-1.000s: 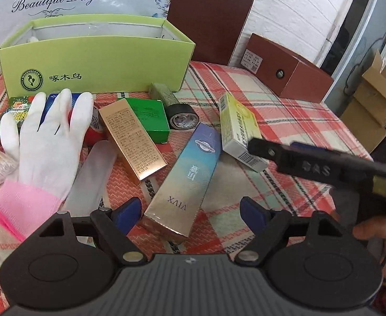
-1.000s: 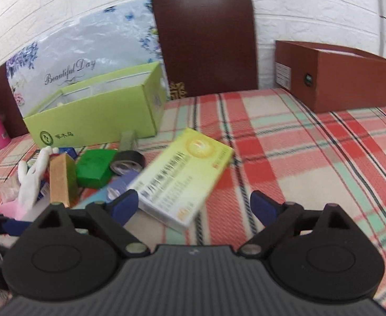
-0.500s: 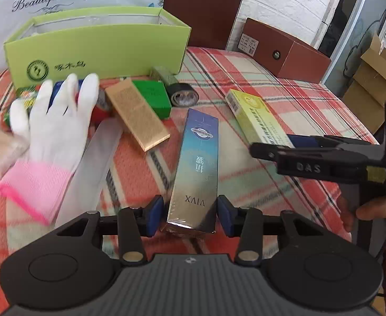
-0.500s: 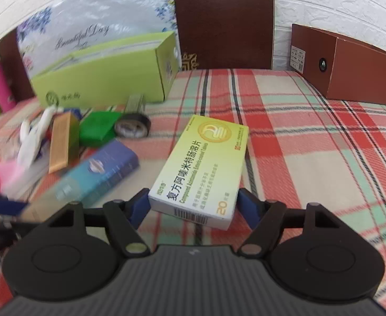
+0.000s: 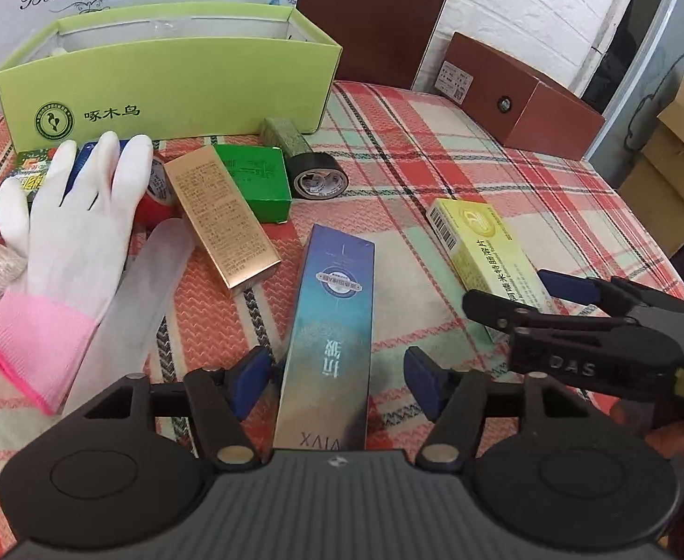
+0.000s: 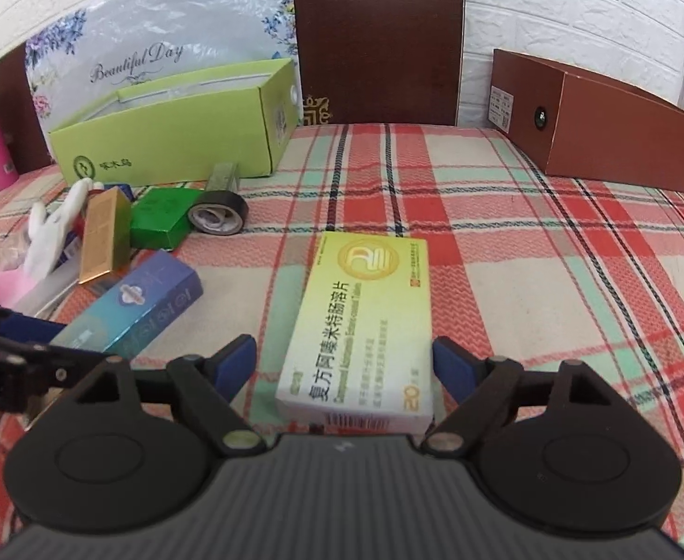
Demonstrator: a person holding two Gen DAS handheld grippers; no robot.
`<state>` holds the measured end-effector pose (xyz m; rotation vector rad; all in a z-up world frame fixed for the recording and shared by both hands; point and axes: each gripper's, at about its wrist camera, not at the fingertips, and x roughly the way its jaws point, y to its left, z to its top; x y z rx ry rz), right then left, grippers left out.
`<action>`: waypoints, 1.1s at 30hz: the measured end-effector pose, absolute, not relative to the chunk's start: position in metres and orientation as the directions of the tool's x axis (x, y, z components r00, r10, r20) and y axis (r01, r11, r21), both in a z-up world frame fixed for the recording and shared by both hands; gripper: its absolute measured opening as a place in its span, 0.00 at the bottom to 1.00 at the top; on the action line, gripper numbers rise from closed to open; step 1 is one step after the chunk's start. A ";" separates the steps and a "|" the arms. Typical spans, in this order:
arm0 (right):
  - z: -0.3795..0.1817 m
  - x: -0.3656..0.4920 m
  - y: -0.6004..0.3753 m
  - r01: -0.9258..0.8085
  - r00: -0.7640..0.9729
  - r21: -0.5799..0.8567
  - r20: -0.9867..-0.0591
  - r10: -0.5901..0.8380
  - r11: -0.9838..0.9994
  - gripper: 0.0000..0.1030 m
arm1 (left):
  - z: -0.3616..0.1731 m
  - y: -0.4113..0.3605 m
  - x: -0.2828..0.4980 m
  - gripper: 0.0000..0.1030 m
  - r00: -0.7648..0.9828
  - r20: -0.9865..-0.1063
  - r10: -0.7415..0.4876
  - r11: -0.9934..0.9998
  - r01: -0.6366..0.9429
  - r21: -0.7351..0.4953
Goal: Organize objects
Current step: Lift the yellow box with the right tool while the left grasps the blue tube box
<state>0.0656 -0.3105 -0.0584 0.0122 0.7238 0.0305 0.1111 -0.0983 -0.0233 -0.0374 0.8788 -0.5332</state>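
Left gripper [image 5: 330, 380] is straddling the near end of the blue VIVX box [image 5: 330, 322], and its jaws have just been widening again, so the pads are sitting off both sides with visible gaps. So it's let go, not clamping anything. The box is lying flat on the plaid tablecloth [image 5: 435, 177], long way pointing away from the camera.

Same deal on the right: right gripper [image 6: 344, 364] is hanging around the near end of the yellow medicine box [image 6: 365, 322], jaws just been spreading too. The left pad is clearly off it; the right one is sitting just beside the edge. Reading that as released as well, box resting flat on the cloth.

Further out, nothing much is looking sorted yet. The green open box [image 5: 164, 79] at the far left is probably where stuff is going, and the wrist views aren't showing much inside it. In front of it the pile is waiting: white glove [image 5: 71, 214], gold box [image 5: 220, 219], green carton [image 5: 253, 182], black tape roll [image 5: 318, 177], red tape roll [image 5: 157, 191]. The brown box [image 6: 594, 116] is sitting far right, well apart.

So it's looking like early days, with pretty much everything left to do.
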 end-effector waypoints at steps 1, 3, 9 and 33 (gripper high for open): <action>-0.062 0.069 -0.310 -0.014 0.744 0.023 -0.668 0.026 1.000 0.79 | -0.024 -0.098 0.110 0.66 0.521 -0.720 -0.458 0.869 0.432 -0.240; -0.067 0.070 -0.308 -0.003 0.738 0.031 -0.674 0.023 1.000 0.69 | -0.025 -0.097 0.105 0.44 0.528 -0.722 -0.447 0.870 0.443 -0.214; -0.063 0.046 -0.284 -0.201 0.700 0.030 -0.694 0.165 0.979 0.69 | -0.021 -0.066 0.086 0.44 0.530 -0.736 -0.421 0.882 0.429 -0.195; -0.059 0.047 -0.253 -0.240 0.677 0.082 -0.700 0.227 0.967 0.63 | -0.010 -0.053 0.083 0.42 0.570 -0.714 -0.406 0.895 0.408 -0.183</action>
